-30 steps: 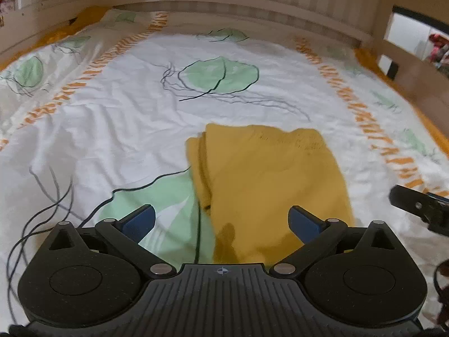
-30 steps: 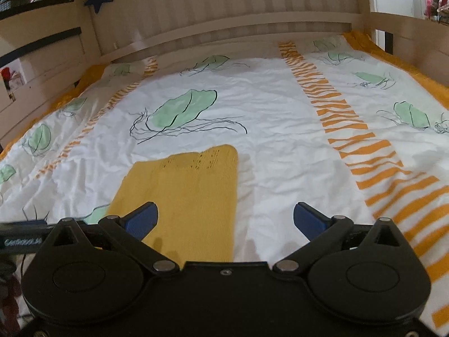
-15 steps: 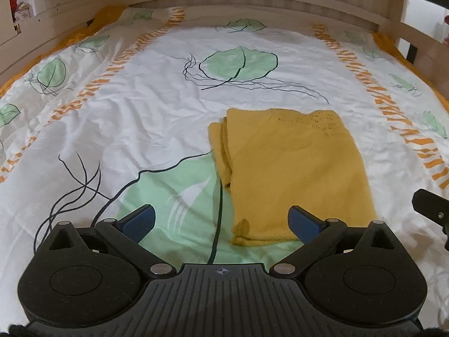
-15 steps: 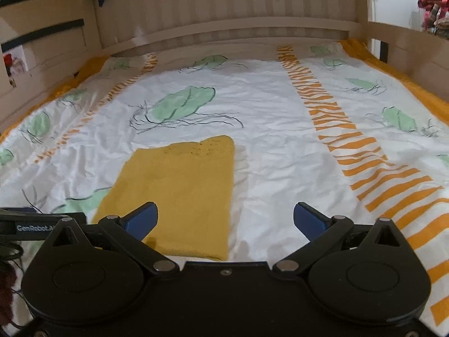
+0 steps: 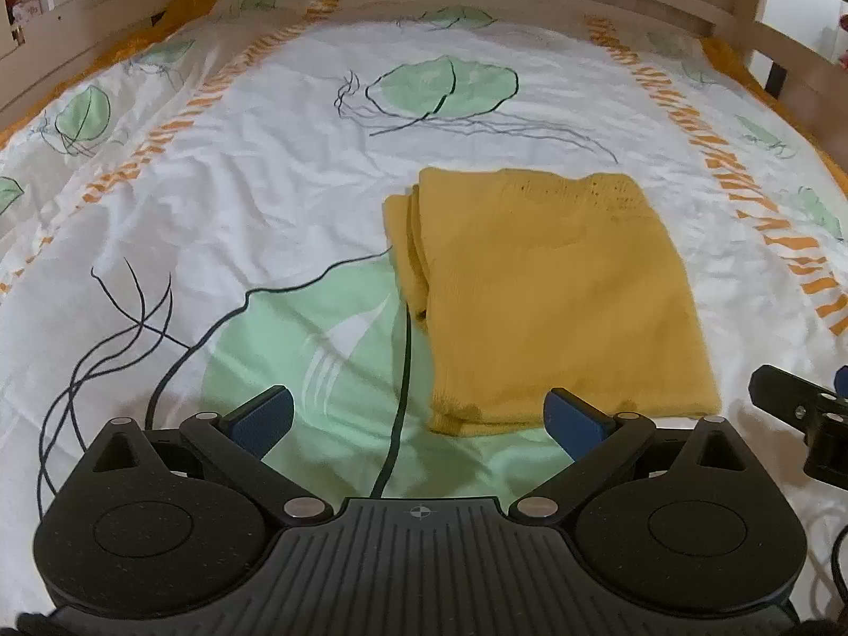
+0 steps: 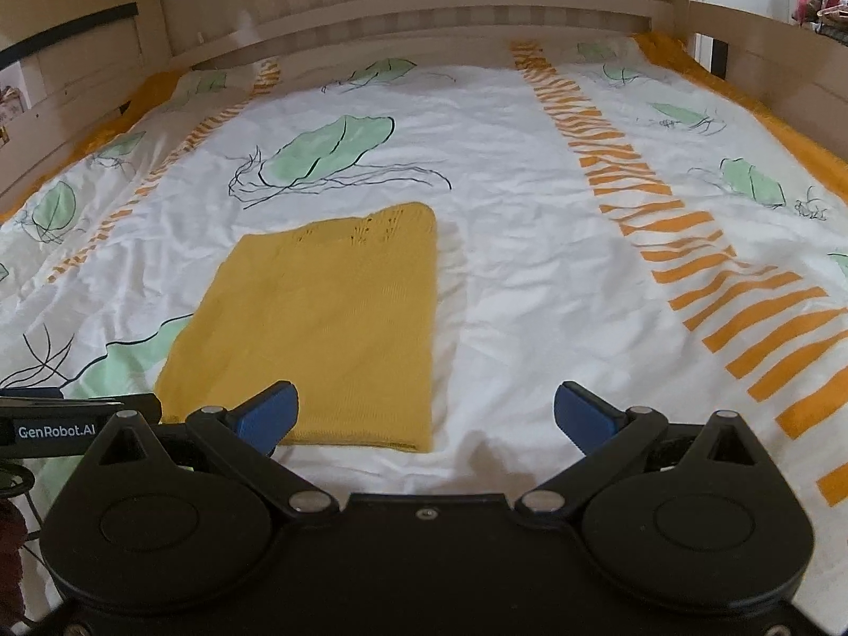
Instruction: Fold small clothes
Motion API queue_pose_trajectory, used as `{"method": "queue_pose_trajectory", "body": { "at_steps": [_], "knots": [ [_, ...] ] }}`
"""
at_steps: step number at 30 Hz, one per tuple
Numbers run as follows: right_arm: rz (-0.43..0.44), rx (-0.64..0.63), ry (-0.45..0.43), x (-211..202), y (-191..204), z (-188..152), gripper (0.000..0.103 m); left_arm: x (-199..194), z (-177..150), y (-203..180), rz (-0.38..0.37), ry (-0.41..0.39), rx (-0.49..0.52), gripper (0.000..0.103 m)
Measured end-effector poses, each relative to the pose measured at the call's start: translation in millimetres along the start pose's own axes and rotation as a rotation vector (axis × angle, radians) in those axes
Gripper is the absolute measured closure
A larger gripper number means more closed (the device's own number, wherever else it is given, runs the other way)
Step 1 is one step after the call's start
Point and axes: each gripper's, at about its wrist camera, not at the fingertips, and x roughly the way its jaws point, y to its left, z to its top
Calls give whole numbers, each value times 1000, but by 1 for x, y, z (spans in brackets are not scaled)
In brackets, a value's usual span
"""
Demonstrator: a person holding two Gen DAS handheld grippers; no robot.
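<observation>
A yellow knitted garment (image 5: 551, 291) lies folded into a flat rectangle on the bedspread, its layered edges showing on its left side. It also shows in the right wrist view (image 6: 323, 328). My left gripper (image 5: 418, 416) is open and empty, held just in front of the garment's near edge. My right gripper (image 6: 426, 413) is open and empty, near the garment's near right corner. Part of the right gripper (image 5: 800, 413) shows at the right edge of the left wrist view.
The white bedspread (image 6: 530, 286) has green leaf prints and orange stripes. A wooden headboard (image 6: 413, 5) stands at the far end, with wooden rails on the left side (image 6: 69, 69) and right side (image 6: 768, 53).
Both grippers have pulled back from the garment and risen, so more of the bed shows. The garment lies still and folded. Both grippers stayed open.
</observation>
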Motion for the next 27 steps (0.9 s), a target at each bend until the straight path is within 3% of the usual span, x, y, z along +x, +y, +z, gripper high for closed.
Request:
{"method": "queue_pose_trajectory", "body": {
  "at_steps": [27],
  "knots": [
    [5,35,108,25,-6,3,0,20,2,9,-11,76,2,1]
  ]
}}
